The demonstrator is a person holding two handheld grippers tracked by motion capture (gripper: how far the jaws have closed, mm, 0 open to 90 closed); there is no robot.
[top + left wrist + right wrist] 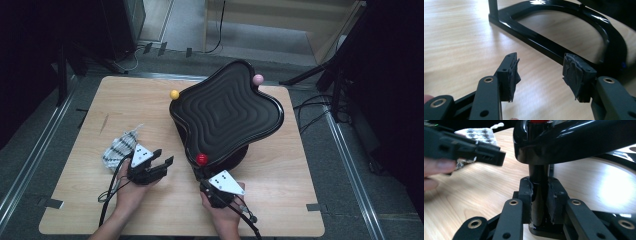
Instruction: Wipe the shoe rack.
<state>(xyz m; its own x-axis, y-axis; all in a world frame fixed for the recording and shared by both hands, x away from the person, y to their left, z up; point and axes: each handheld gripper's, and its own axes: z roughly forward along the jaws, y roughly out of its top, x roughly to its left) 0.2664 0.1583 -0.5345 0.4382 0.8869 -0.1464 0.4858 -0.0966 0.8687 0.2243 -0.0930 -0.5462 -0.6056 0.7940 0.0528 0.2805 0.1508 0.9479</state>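
High view: black tray stand (226,112) mid-table, red ball (202,159) at its near corner; right gripper (216,192) just below it, left gripper (161,161) beside the stand, by a patterned cloth (119,148).
Left gripper view: left gripper (540,72) half open, empty, stand base (554,48) just ahead.
Right gripper view: right gripper (539,192) clamped on the stand's black post (538,195).

Tray stand base (564,53): cut off at the top and right edges of the left gripper view.
Post (539,195): foot hidden behind the right hand-held gripper (540,195); top cut by the upper edge.
Left hand-held gripper (464,146): blurred in the right gripper view, cut off at the left edge.
Patterned cloth (120,147): partly hidden by that gripper; pattern too small to tell.
Pink ball (258,79): lower part hidden by the tray (225,107) rim.
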